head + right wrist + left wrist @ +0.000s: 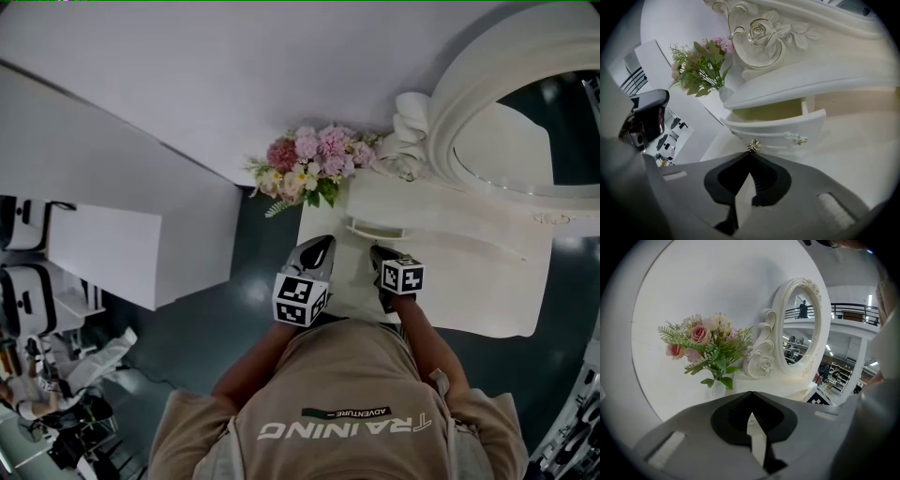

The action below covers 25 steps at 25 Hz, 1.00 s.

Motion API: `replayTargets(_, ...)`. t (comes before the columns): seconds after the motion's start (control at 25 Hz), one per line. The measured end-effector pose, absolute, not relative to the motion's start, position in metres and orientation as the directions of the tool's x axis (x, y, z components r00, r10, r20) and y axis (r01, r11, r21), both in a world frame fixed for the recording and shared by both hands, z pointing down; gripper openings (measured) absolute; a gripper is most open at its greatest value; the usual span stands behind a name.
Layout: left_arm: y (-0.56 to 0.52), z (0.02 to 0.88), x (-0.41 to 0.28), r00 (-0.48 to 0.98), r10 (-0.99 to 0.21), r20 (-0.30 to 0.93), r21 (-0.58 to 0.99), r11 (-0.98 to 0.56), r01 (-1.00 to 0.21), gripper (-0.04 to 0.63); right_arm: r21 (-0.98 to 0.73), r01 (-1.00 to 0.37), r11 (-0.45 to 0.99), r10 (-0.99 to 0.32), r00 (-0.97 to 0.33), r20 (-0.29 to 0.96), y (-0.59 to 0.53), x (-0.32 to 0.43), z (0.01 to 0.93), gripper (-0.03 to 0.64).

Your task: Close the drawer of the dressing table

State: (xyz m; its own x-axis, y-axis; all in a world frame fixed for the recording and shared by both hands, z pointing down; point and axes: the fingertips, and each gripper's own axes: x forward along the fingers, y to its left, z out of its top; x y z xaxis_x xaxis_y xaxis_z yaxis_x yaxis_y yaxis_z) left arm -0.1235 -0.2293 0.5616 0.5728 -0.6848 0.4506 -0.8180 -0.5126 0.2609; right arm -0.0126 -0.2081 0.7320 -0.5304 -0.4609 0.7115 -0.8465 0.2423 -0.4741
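Observation:
The white dressing table (pixel 487 281) carries a small curved drawer (pixel 375 228) that stands pulled out below the mirror base. In the right gripper view the drawer front (pixel 780 129) is close ahead, its pale inside showing. Its small metal knob (pixel 753 145) sits right at the tips of my right gripper (pixel 750 153), whose jaws are shut with nothing between them. In the head view the right gripper (pixel 378 251) points at the drawer from the front. My left gripper (pixel 323 242) hovers to its left over the table's left edge. The left gripper (pixel 751 393) is shut and empty.
A bouquet of pink flowers (pixel 309 169) stands at the table's back left corner. The oval mirror (pixel 525 122) with its carved white frame rises behind the drawer. A white wall runs behind, and a white cabinet (pixel 112 248) stands to the left across dark floor.

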Motion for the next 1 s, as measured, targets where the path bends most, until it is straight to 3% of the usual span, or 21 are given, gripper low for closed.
replayTargets(1.0, -0.229, 0.56, -0.122, 0.567, -0.688, 0.454, 0.258, -0.508, -0.822, 0.017, -0.483, -0.842, 0.24, -0.501, -0.533, 0.681, -0.238, -0.008, 0.722, 0.002)
